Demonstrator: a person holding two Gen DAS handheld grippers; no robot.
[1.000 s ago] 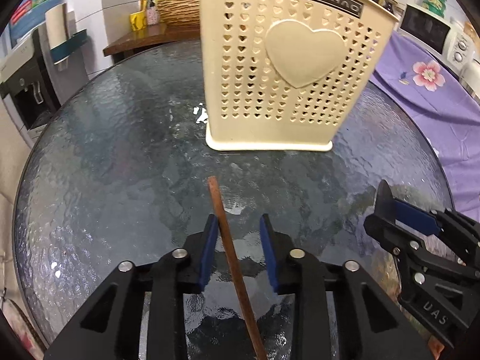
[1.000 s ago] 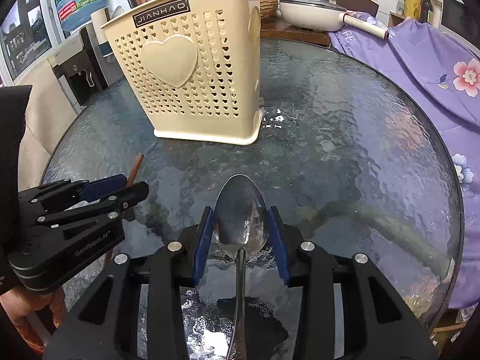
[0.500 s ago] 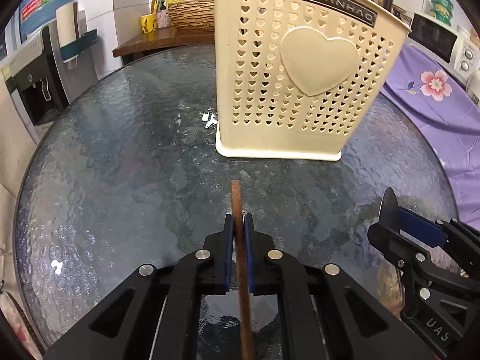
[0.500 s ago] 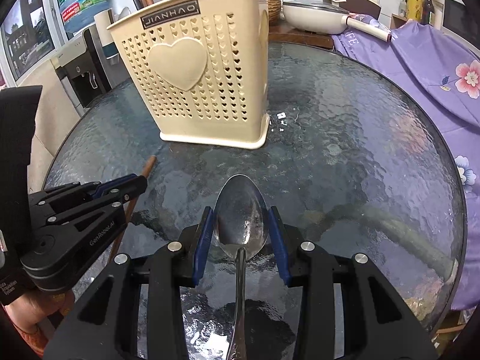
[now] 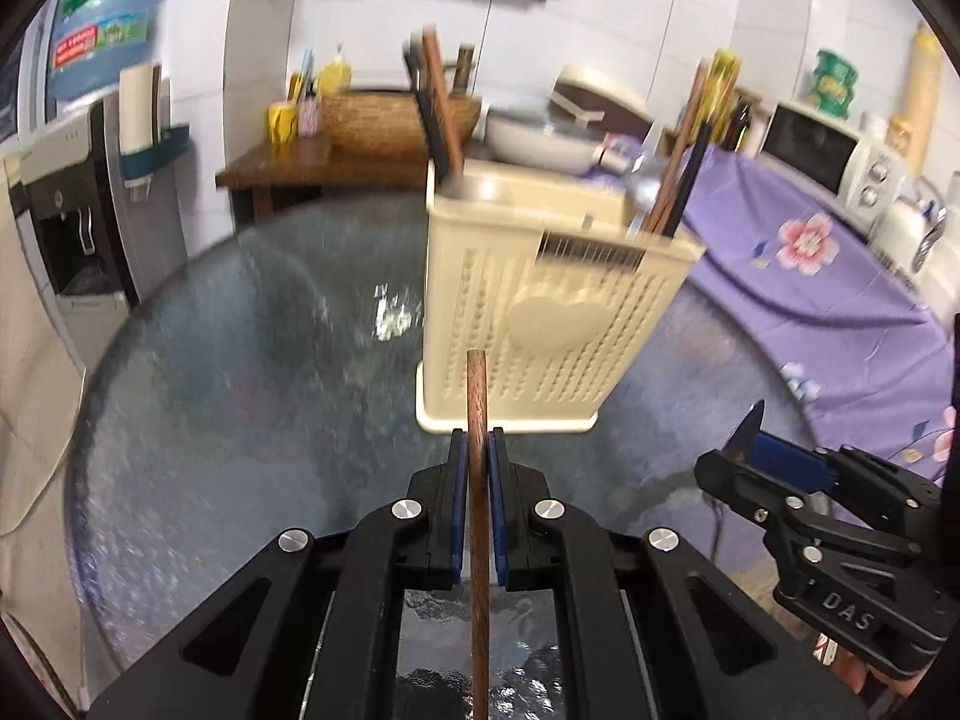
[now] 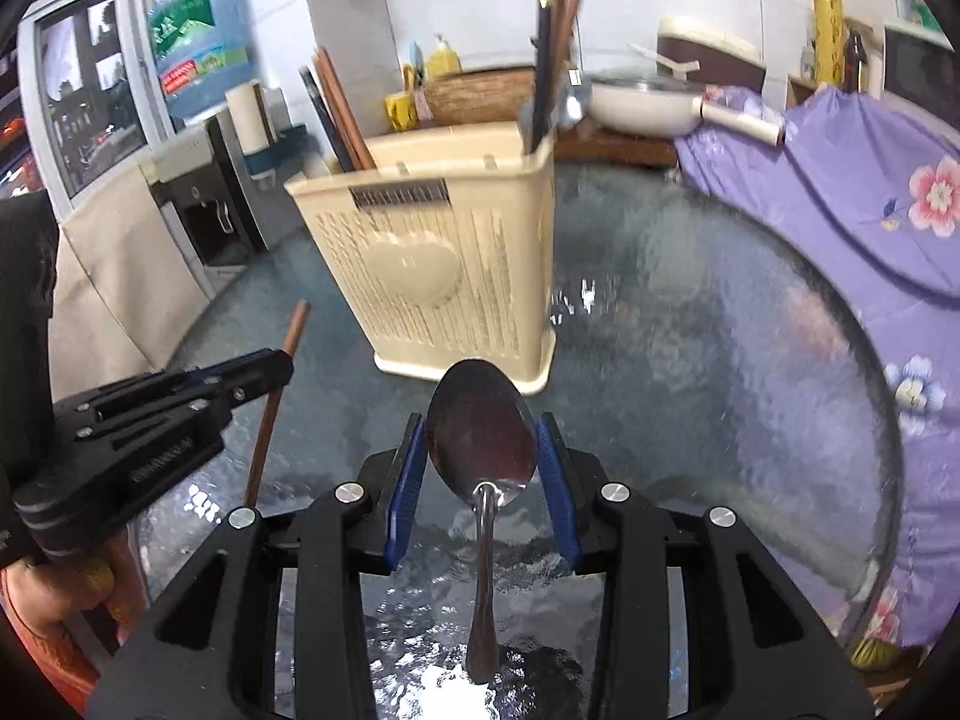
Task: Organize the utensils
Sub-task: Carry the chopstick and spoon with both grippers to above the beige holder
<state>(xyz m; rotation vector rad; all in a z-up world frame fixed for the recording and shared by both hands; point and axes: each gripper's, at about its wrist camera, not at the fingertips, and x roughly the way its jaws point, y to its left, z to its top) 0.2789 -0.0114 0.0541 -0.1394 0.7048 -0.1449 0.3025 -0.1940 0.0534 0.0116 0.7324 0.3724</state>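
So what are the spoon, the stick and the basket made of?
Spoon: looks like metal, shiny and mirror-like. Stick: probably wood, matte brown with faint grain. Basket: likely plastic, smooth cream walls moulded with small holes and a raised heart.

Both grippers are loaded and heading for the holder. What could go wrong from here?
1. The right gripper holds the spoon by its bowl edges only; the smooth metal may slip or swing.
2. The left gripper pinches one thin chopstick, which could pivot and miss the opening.
3. The utensil holder already has sticks jutting up at both ends; incoming pieces may snag them or tip it.
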